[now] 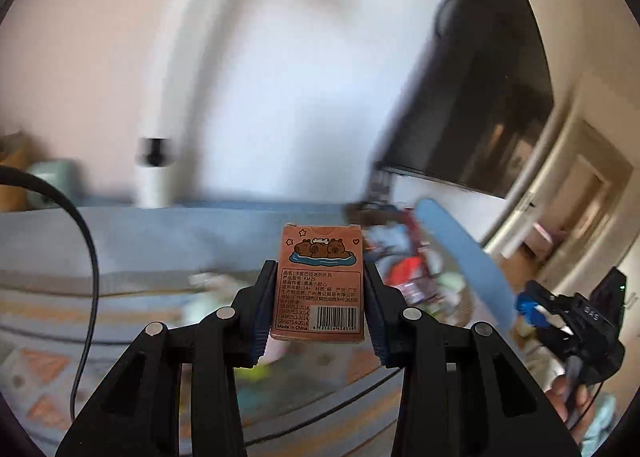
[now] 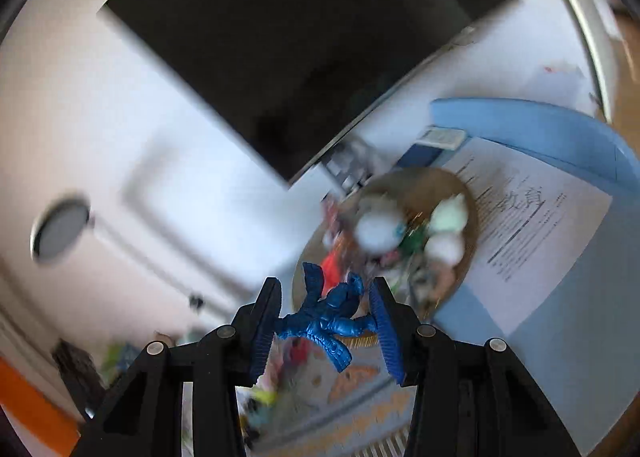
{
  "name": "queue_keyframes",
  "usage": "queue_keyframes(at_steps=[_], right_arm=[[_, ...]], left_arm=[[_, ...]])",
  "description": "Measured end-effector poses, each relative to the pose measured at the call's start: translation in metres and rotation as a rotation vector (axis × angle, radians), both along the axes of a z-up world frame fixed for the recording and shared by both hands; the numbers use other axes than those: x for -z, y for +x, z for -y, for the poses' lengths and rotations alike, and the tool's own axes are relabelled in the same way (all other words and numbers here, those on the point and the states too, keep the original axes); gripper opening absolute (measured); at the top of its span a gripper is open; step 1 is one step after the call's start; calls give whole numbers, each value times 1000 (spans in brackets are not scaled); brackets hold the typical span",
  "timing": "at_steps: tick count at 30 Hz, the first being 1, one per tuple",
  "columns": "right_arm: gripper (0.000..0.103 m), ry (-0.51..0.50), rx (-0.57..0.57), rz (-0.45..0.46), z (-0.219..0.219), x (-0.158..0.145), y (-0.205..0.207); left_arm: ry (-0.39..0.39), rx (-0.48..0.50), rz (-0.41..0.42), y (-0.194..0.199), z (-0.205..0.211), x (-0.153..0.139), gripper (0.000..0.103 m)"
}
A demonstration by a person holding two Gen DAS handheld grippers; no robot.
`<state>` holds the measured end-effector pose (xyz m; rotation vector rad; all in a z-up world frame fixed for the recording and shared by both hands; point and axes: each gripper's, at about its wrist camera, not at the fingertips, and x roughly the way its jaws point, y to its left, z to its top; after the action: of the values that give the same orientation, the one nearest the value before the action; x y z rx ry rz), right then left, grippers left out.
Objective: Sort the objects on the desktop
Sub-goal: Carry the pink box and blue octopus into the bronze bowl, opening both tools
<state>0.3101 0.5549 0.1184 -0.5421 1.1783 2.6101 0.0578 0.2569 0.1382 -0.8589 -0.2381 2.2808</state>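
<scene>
Holding a capybara card box [image 1: 319, 281] in the left hand-held gripper [image 1: 319, 289] and a blue toy figure [image 2: 326, 317] in the right hand-held gripper [image 2: 326, 321], both aloft, unsorted, near the already cluttered round tray [image 2: 470, 193].

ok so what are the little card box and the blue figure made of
Card box: looks like printed paperboard, matte, with flat folded edges and a barcode. Blue figure: probably moulded plastic or rubber, glossy metallic-blue highlights on ridged limbs; which one can't be told.
</scene>
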Motion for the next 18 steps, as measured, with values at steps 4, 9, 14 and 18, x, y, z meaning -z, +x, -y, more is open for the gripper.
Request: queue_keyframes(at_steps=[4,9,14,18], right_arm=[[45,-59,41,54,-27,9,-27],[46,-44,61,127,-42,18,-55],[69,-33,81,162,-58,27,-70],[70,-60,55,131,-52,26,-51]], left_arm=[[9,105,83,-24,-76,17,38],[62,177,114,-43,-138,35,38],[77,163,213,-62,-160,51,45],[62,179,160,-49,-134,38,45]])
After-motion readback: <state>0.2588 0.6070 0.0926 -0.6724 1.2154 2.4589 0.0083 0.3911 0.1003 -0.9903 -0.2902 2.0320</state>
